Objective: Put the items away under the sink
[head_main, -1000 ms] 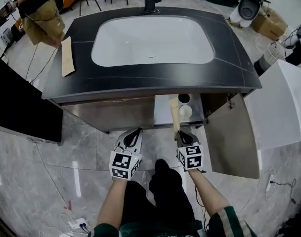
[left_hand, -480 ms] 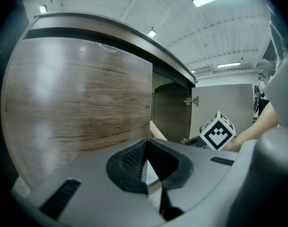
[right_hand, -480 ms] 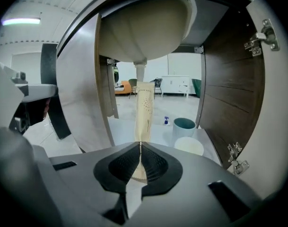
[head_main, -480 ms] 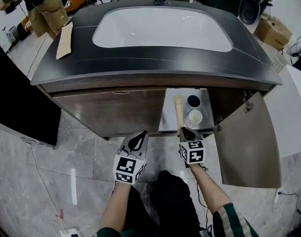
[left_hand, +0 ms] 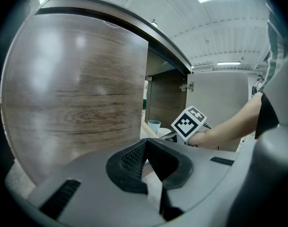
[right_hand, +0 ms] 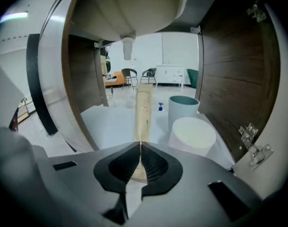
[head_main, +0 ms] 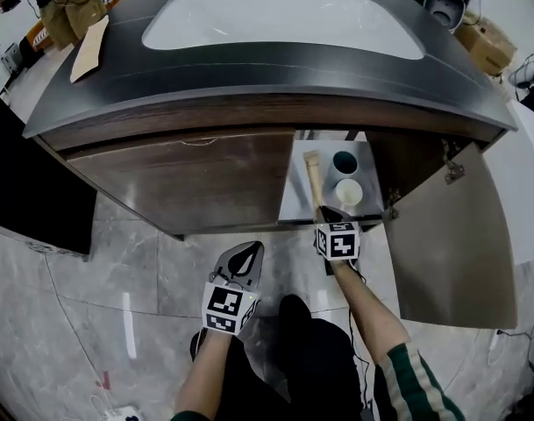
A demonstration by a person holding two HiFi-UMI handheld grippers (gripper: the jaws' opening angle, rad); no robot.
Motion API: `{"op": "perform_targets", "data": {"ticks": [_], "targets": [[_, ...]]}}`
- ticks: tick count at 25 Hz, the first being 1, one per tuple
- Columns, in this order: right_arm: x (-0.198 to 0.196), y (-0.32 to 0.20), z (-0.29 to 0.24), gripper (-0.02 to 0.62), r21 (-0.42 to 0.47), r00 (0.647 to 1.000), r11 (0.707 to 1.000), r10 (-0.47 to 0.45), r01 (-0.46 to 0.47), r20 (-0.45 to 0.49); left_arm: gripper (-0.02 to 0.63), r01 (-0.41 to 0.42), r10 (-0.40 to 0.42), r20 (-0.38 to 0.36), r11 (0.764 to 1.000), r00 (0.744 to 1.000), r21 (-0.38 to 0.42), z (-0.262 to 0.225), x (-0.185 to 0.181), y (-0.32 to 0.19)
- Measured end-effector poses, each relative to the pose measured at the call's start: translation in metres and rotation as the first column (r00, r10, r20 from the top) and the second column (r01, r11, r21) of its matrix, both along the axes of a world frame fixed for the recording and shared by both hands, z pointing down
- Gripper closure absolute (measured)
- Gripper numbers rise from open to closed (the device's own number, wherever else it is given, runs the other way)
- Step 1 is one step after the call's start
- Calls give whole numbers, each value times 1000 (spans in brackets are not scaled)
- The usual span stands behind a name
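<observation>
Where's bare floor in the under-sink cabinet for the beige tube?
Free: the white cabinet floor left of the beige tube in the right tongs, up to the left inner wall. Crowded: the right side, where the teal cup and white round container stand.

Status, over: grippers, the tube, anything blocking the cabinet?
Right gripper shut on beige tube, aimed into open cabinet. Left gripper shut, empty, facing the closed door. Teal cup and white tub stand right of the tube, not in its line.
</observation>
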State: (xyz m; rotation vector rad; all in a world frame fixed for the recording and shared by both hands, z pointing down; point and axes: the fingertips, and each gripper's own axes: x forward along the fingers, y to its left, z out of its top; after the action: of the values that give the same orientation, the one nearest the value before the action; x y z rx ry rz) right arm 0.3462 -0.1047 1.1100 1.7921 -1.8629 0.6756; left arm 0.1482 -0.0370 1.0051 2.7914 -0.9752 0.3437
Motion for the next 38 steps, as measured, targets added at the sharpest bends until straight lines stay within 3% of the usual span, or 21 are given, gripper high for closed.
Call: {"op": "perform_targets", "data": {"ticks": [5, 13, 19, 30, 38], "targets": [[23, -10, 35, 549, -65, 989, 991, 125, -120, 81, 596, 6, -5, 35, 1000, 999, -27, 26, -12, 14], [19, -36, 42, 548, -87, 991, 988, 121, -126, -61, 595, 58, -56, 61, 997, 997, -44, 41, -46, 24], [25, -44, 45, 548, -62, 985, 985, 159, -163, -63, 596, 93, -90, 67, 994, 994, -51, 47, -63, 25], [-3, -27, 22, 546, 24, 994, 999, 32, -29, -102, 596, 97, -95, 51, 995, 994, -30, 35, -61, 36], [-31, 2, -33, 548, 125, 993, 988, -77, 88, -93, 596, 132, -132, 11, 991, 991, -7, -1, -69, 28]]}}
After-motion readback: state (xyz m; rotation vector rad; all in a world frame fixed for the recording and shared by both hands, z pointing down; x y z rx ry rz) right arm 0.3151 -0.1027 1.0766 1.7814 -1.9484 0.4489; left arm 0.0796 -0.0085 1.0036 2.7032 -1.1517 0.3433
